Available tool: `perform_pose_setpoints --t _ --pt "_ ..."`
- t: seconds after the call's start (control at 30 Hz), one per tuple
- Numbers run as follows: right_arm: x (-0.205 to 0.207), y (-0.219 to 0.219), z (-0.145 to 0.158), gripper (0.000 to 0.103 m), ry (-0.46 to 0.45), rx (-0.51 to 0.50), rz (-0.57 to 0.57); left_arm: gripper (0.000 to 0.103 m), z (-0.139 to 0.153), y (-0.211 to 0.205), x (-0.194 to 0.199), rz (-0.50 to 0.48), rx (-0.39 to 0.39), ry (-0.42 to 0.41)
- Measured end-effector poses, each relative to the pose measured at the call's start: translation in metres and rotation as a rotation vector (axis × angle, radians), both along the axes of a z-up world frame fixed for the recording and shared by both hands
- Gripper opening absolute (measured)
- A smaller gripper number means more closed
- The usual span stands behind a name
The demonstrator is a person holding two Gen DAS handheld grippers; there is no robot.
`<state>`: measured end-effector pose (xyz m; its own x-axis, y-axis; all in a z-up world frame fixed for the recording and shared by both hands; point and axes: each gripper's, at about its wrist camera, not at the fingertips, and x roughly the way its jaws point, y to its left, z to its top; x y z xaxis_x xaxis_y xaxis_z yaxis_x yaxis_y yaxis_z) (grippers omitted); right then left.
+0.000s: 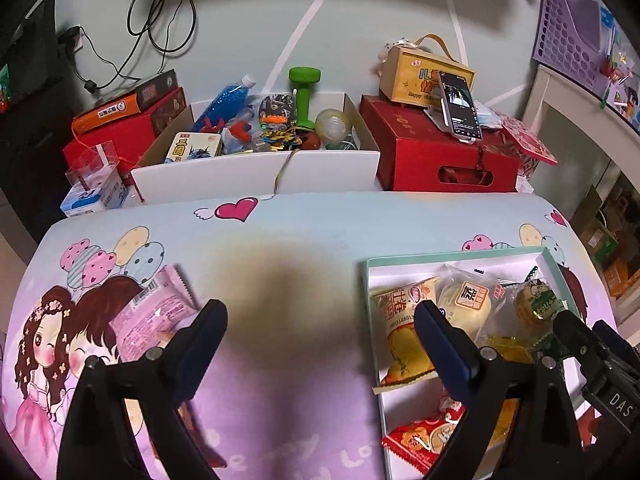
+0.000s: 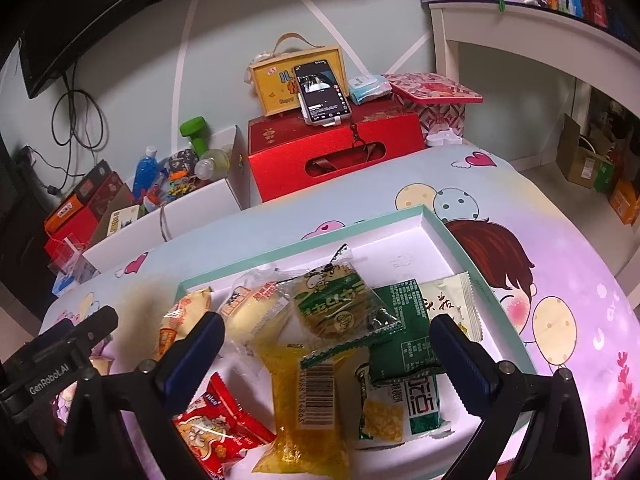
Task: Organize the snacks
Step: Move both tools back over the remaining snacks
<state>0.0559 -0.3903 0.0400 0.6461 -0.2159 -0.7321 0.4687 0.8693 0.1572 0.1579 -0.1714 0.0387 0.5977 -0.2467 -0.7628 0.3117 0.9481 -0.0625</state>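
Beside the left tongs (image 1: 320, 340), outside their gap, pink snack packet (image 1: 154, 312).

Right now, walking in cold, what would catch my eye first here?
Probably the shallow teal-rimmed box on the cartoon-printed tablecloth, heaped with wrapped snacks, a red packet and a yellow one nearest. Behind the table, a smartphone glows atop a red gift box. One pink packet lies alone outside the box, by the open left claw.
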Motion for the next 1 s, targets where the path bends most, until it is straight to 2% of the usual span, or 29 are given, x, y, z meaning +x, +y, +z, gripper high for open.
perform_pose_setpoints --t 0.27,0.57,1.0 --pt "-0.006 0.016 0.014 0.103 -0.015 -0.044 0.028 0.095 0.011 0.015 -0.012 0.009 0.010 -0.003" --pt "-0.007 0.043 0.022 0.103 -0.011 -0.086 0.078 0.095 0.010 0.037 -0.031 0.016 0.023 -0.009" --pt "-0.004 0.092 0.026 0.103 0.005 -0.116 0.177 0.095 0.003 0.095 -0.046 0.125 0.027 0.031"
